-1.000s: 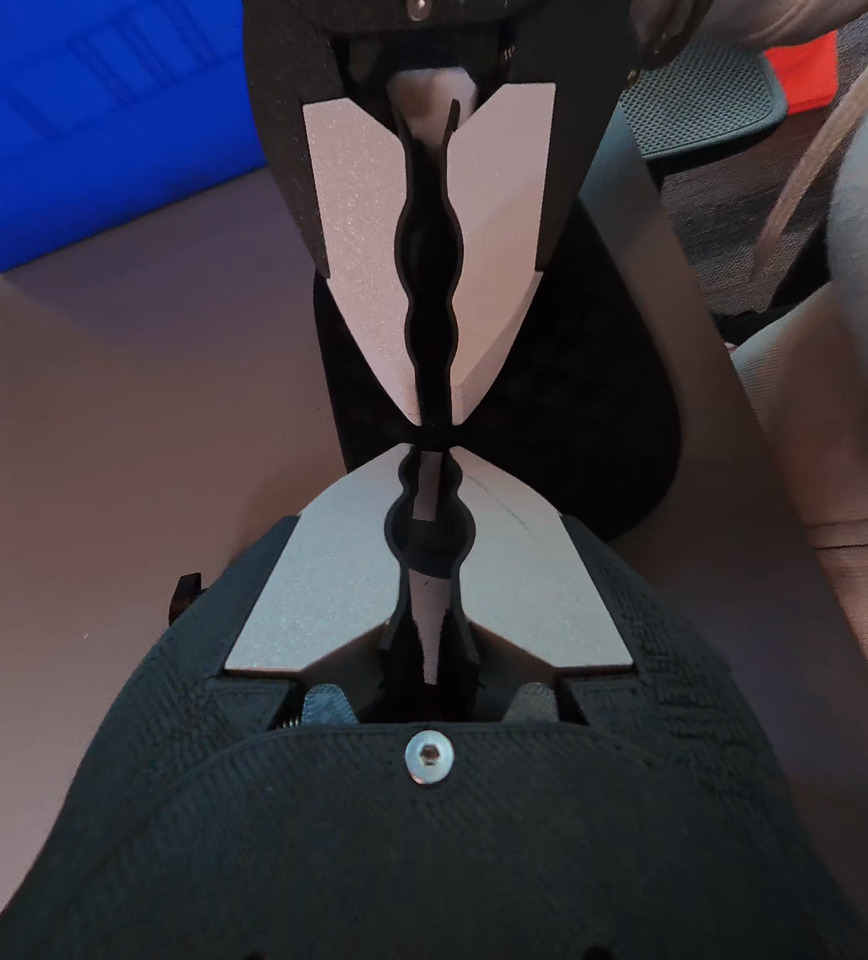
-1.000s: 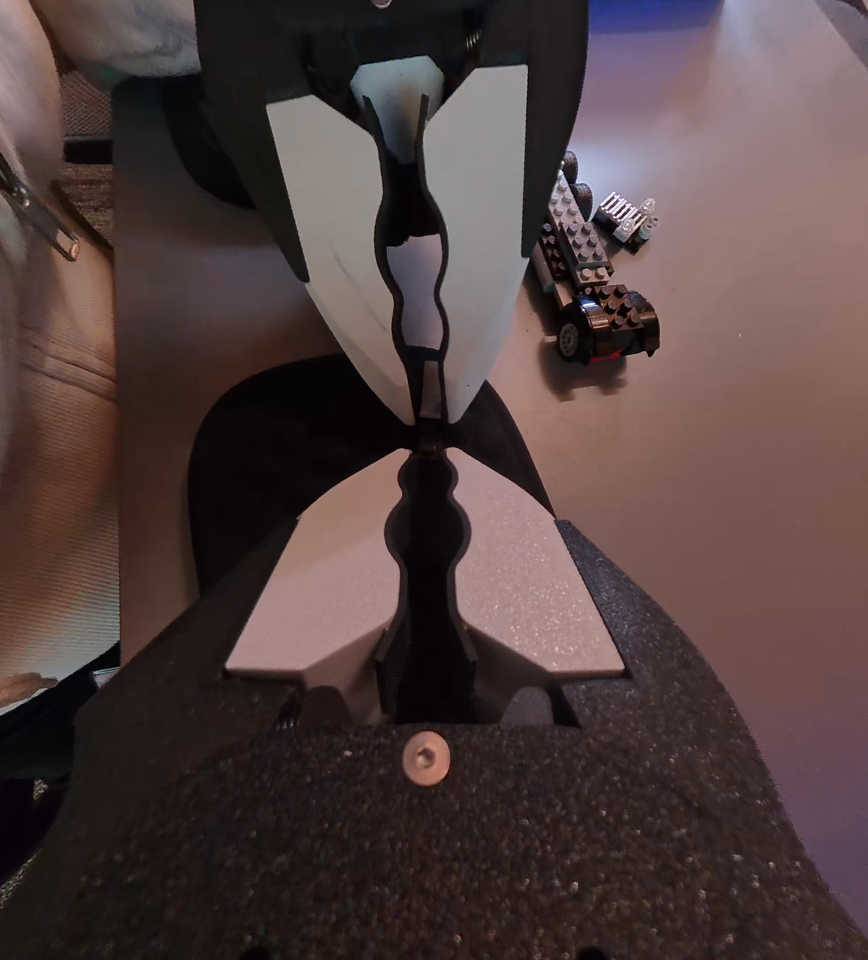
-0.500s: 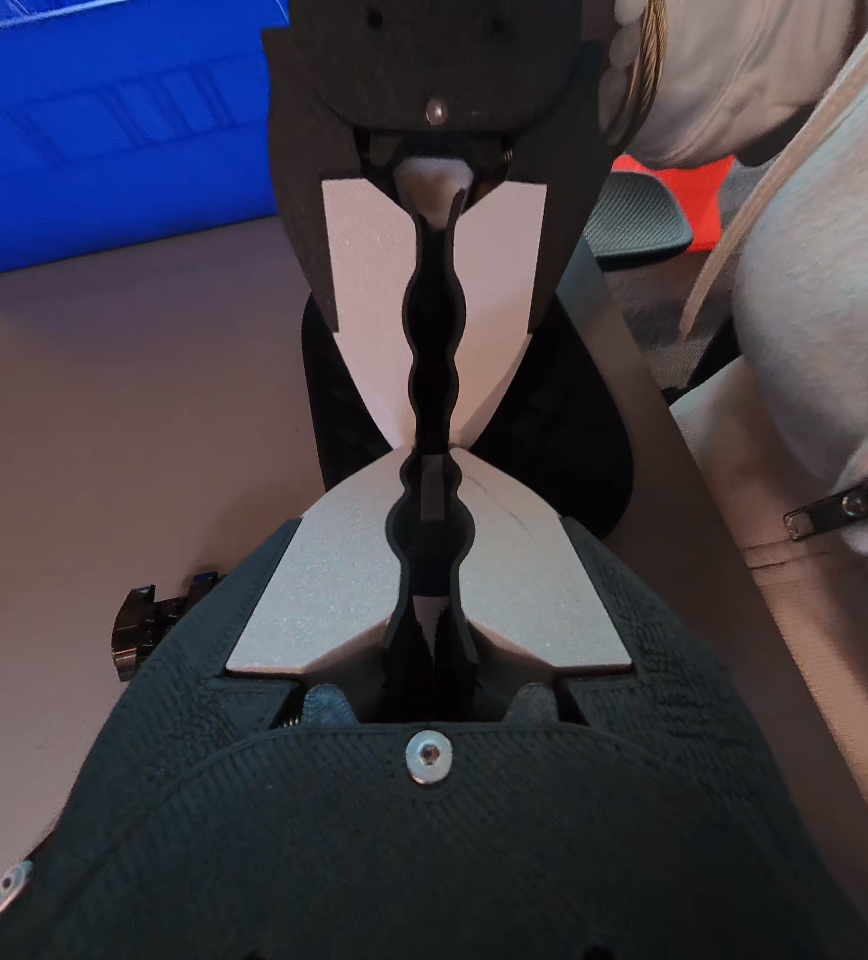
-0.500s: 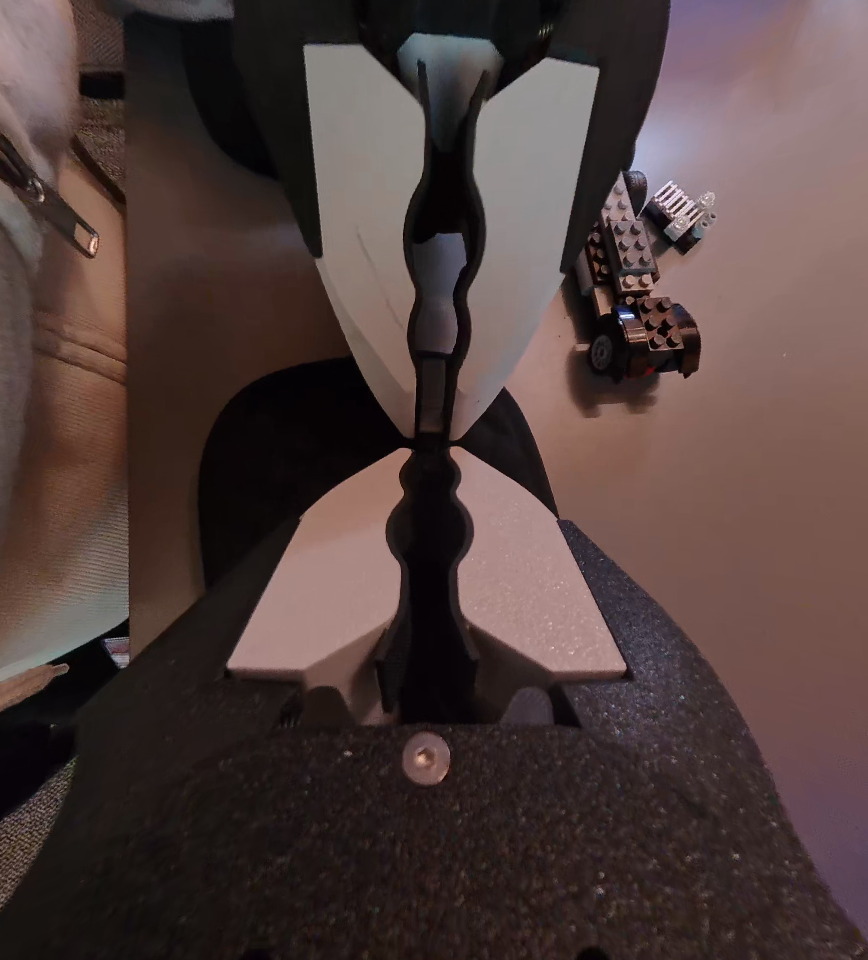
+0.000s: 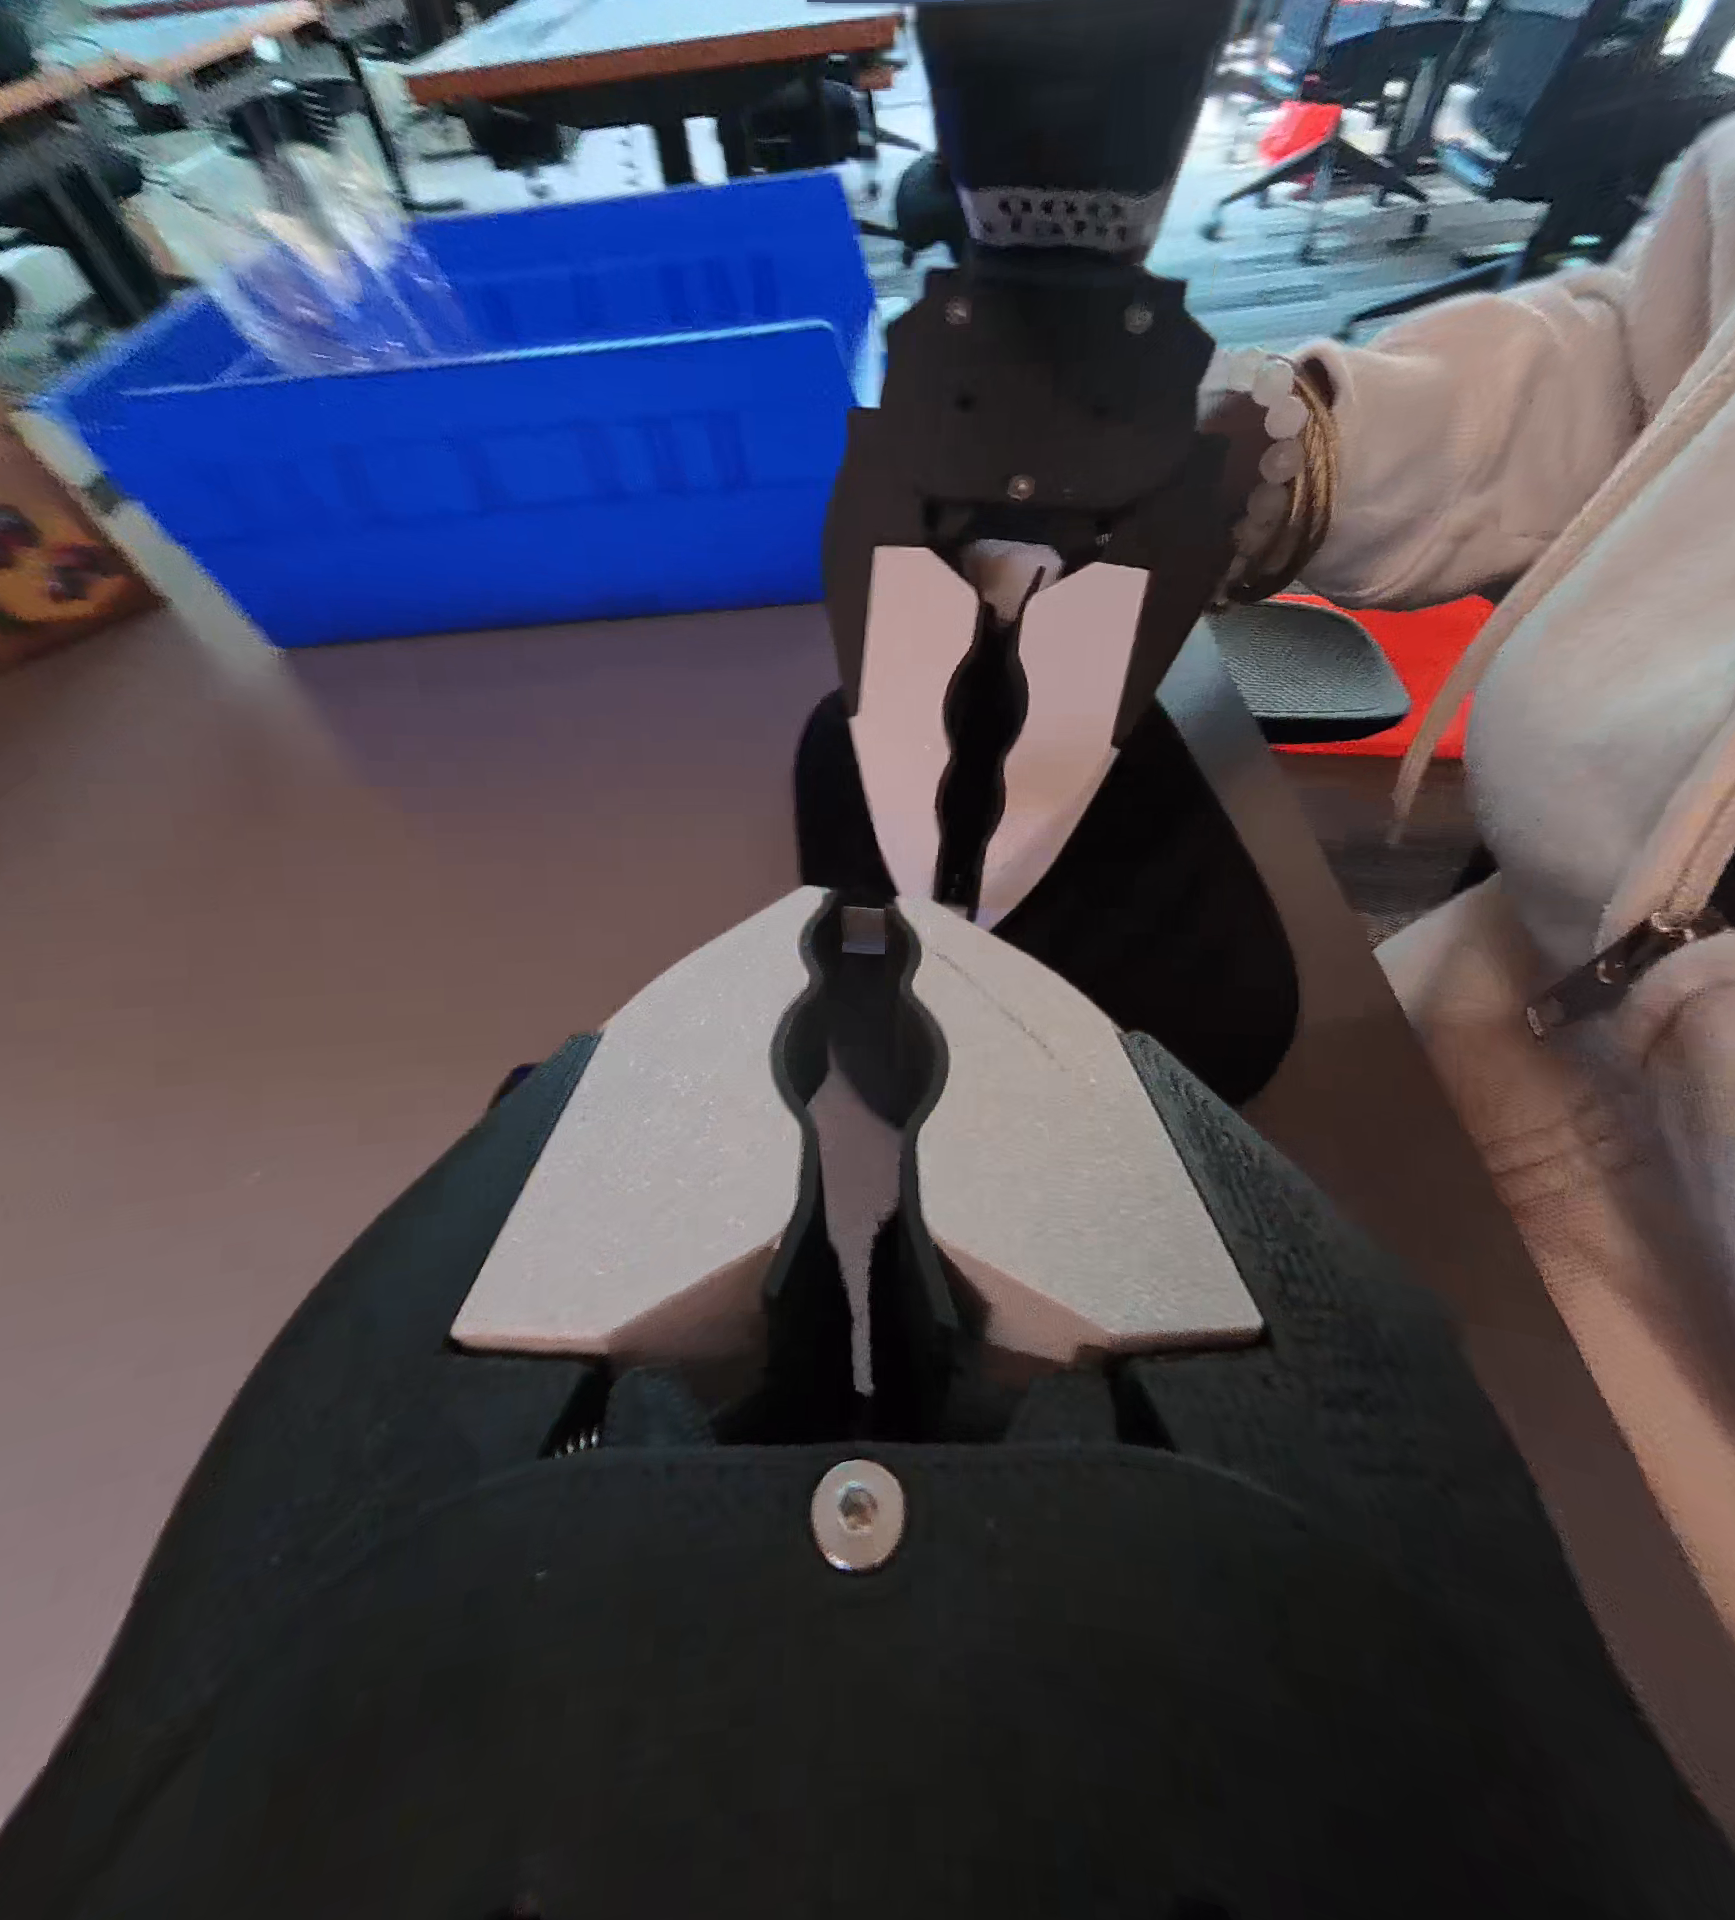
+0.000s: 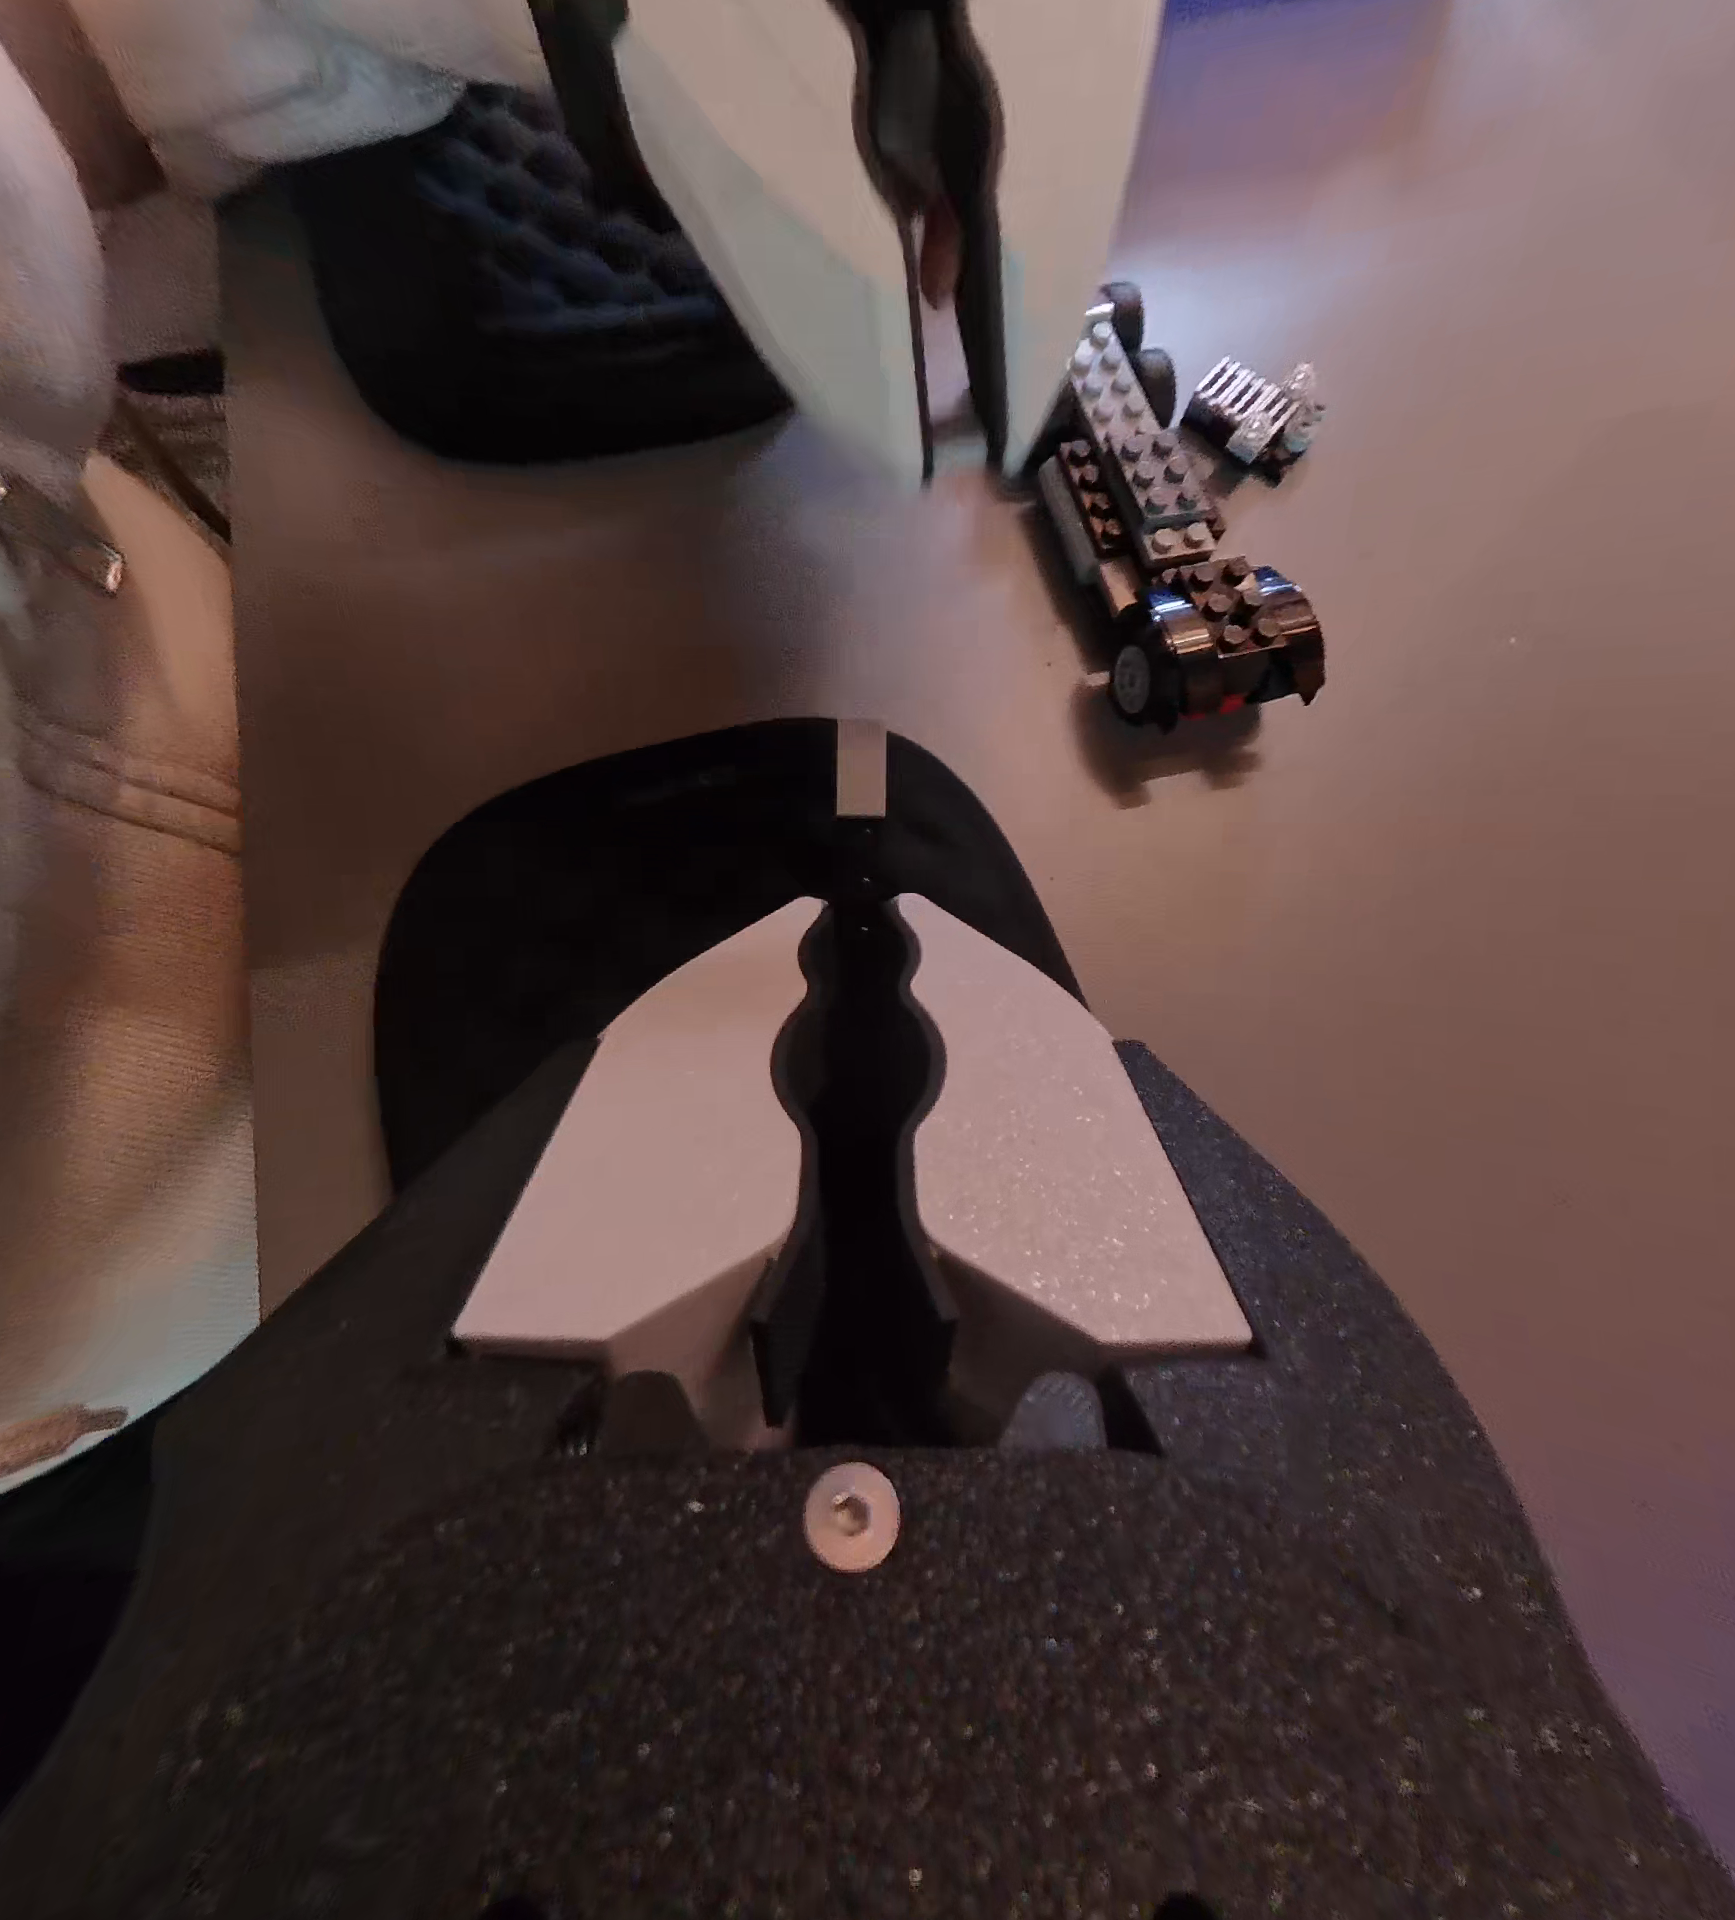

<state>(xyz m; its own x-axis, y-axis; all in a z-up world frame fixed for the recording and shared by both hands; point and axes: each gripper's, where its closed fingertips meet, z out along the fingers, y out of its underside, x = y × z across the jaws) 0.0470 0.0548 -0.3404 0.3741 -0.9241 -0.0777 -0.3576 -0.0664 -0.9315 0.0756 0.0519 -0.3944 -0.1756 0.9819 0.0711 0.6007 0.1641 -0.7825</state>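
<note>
the left tongs (image 5: pixel 863 912) are narrow, pinching a small grey brick (image 5: pixel 865 928) right at their tips, above the brown worktop (image 5: pixel 323 935). the right tongs (image 6: pixel 863 902) face them tip to tip, just apart and slightly to one side. they are also narrow, gripping a slim bar (image 6: pixel 861 771) that looks dark at the tips and pale grey at its free end. a toy car (image 6: pixel 1185 551) built of dark and grey bricks lies on the worktop beside the left tongs, with a small grey part (image 6: pixel 1252 410) near it. a blue bin (image 5: pixel 489 436) stands at the far edge.
</note>
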